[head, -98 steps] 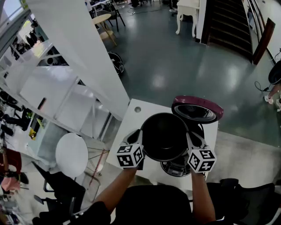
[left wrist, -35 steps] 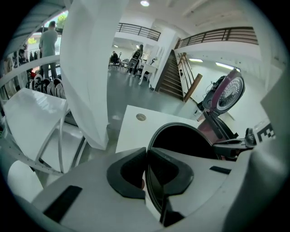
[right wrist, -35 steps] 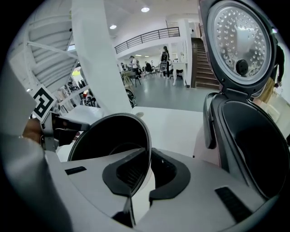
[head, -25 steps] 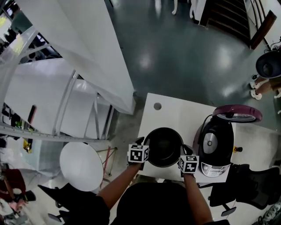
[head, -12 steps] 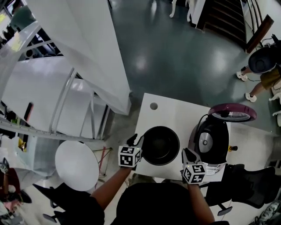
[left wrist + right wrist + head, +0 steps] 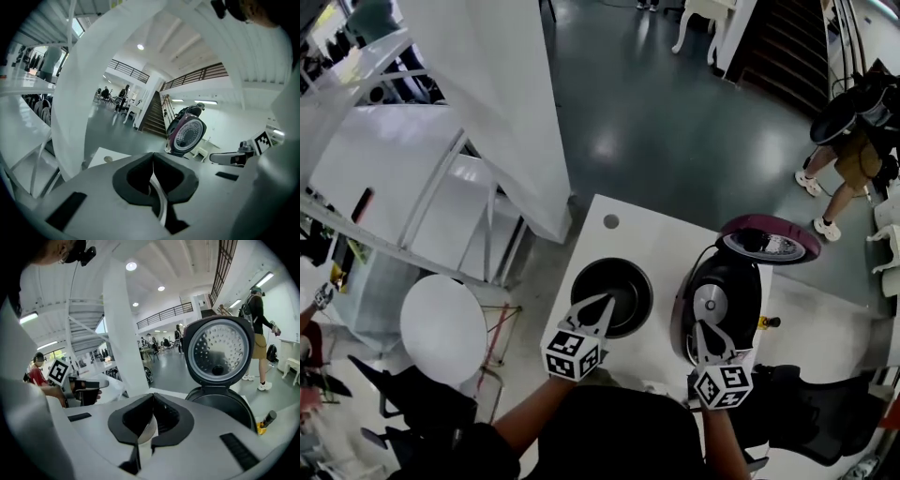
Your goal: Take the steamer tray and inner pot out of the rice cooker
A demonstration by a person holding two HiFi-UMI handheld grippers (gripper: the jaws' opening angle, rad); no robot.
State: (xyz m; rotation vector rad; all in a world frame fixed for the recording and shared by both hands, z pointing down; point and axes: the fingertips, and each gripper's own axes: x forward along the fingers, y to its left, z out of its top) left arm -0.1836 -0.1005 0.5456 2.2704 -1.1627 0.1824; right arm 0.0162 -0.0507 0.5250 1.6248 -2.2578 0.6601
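- Head view has the left claw [image 6: 602, 305] and right claw [image 6: 701, 328] side by side over the white desk [image 6: 619, 230], both pointing away from the person
- Left gripper view shows the left claw [image 6: 152, 164] closed pad to pad, having just been closing, with nothing between its jaws
- Right gripper view shows the right claw [image 6: 152, 404] the same: it has just closed and grips nothing
- The black pot [image 6: 623, 279] stands on the desk, left of the cooker [image 6: 722, 291] and out of it
- The left claw's tip overlaps the pot's near rim; touching or not cannot be told
- The right claw sits in front of the cooker, apart from the pot
- Only the head view shows the pot
- Only the right gripper view faces the raised lid [image 6: 218, 350], with its dotted inner plate and the cooker's dark mouth below
- The left gripper view catches that lid from further off, with the right claw at the far right
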